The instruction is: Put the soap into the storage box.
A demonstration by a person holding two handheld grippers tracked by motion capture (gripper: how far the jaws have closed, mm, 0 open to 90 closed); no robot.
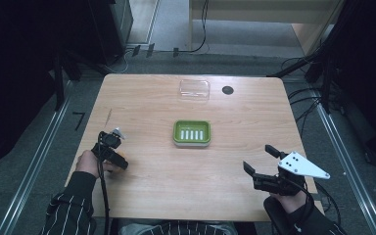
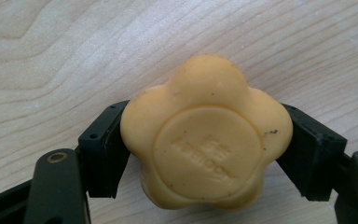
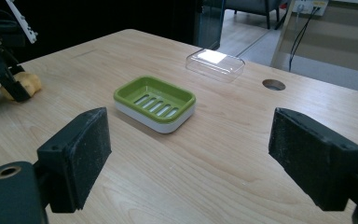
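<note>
At the lower left of the high view, the left gripper (image 1: 118, 161) is clamped on the yellow flower-shaped soap (image 2: 205, 135), which sits on the table (image 1: 156, 186). The right gripper (image 1: 259, 164) waits at lower right, jaws wide apart and empty. The grasp looks done; next comes lifting the soap and carrying it to the green soap dish (image 1: 192, 132) at centre frame.

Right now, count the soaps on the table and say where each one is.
1. The yellow flower-shaped soap sits at the table's near left, clamped between the left gripper's jaws. The green soap dish holds none.
</note>
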